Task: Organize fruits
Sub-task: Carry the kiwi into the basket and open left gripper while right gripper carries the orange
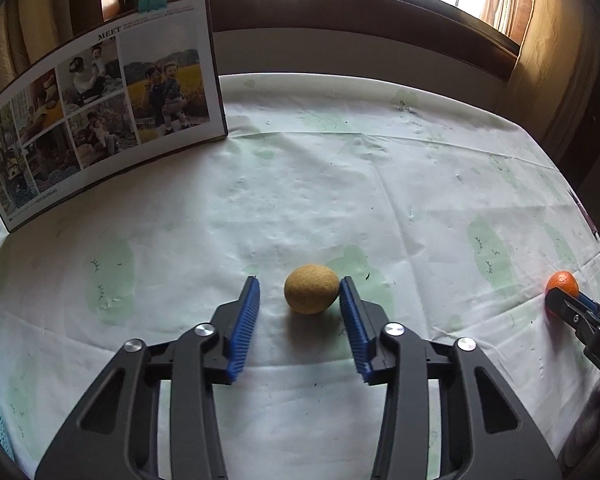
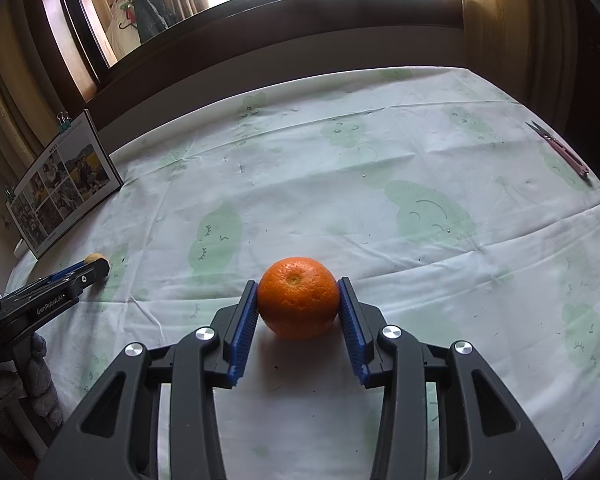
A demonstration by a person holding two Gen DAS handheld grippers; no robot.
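Left tongs: the black left tongs with blue ridged pads (image 1: pixel 299 286) are standing wide open around the small round yellow-brown fruit (image 1: pixel 311 289). The right pad (image 1: pixel 350 308) is touching the fruit, or is just beside it. The left pad is sitting apart from it, so nothing is being held.
Yellow fruit: it is lying on the desk with the white cloth with pale green cartoon shapes (image 1: pixel 340 184), between the two pads.
Right tongs: the black right tongs with blue ridged pads (image 2: pixel 298 290) are closing on the round bright orange fruit (image 2: pixel 298 298). Both pads are pressing on its sides.
Orange fruit: it is sitting low on the cloth, well to the right of the yellow fruit.
Photo board: a standing card with family photos and green clips (image 1: pixel 100 108) is leaning at the far left of the desk.
Snips: small pink thread snips (image 2: pixel 560 148) are lying at the far right edge.
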